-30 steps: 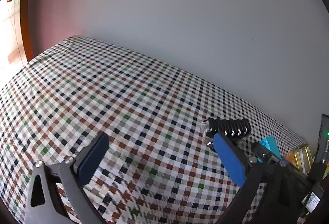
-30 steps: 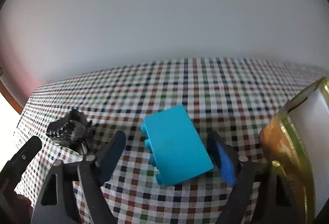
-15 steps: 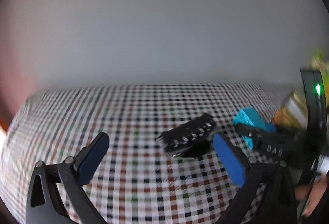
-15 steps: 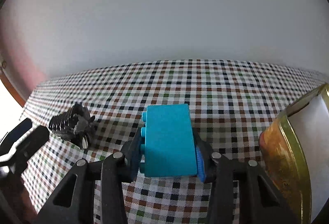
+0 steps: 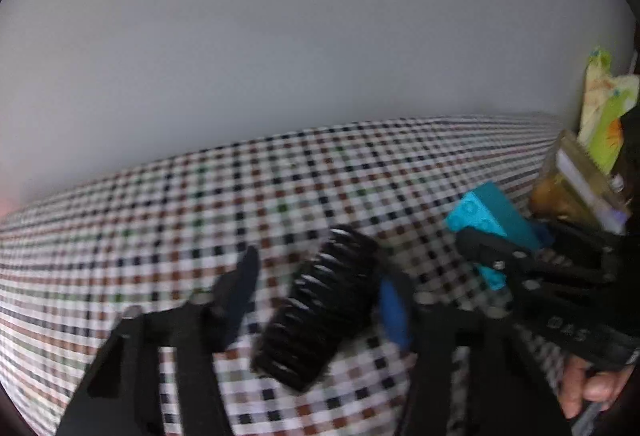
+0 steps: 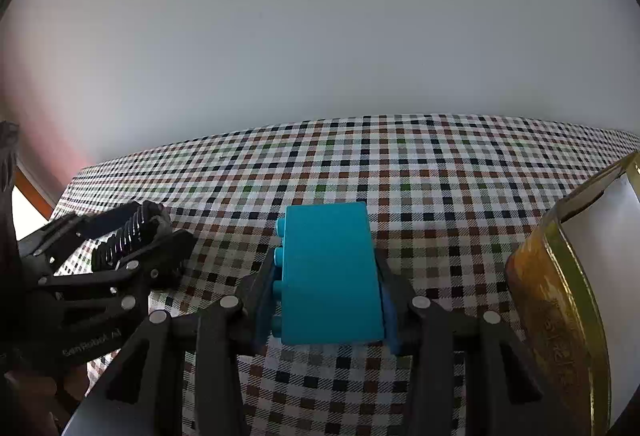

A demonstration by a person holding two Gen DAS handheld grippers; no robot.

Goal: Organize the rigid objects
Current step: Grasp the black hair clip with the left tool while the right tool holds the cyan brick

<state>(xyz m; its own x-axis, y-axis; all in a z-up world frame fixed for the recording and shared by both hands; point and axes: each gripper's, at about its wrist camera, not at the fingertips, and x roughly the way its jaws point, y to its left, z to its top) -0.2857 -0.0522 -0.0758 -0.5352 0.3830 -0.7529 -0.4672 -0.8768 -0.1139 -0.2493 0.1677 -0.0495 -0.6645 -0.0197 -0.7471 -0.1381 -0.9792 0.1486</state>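
Right gripper point(image 6: 328, 300) is clamping the blue brick point(image 6: 330, 272); left gripper point(image 5: 320, 296) is straddling the black ribbed part point(image 5: 320, 312), grip unclear.

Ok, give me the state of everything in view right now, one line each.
Right gripper: shut on the blue brick.
Blue brick: gripped, studs facing left.
Left gripper: straddling the black spring, grip unclear.
Black spring: lying tilted between the fingers.
Gold tin: open, at the right.

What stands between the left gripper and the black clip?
Nothing visible. The clip already lies between the left gripper's fingers, the jaws not fully shut. The blue brick sits off to its right, in the right gripper.
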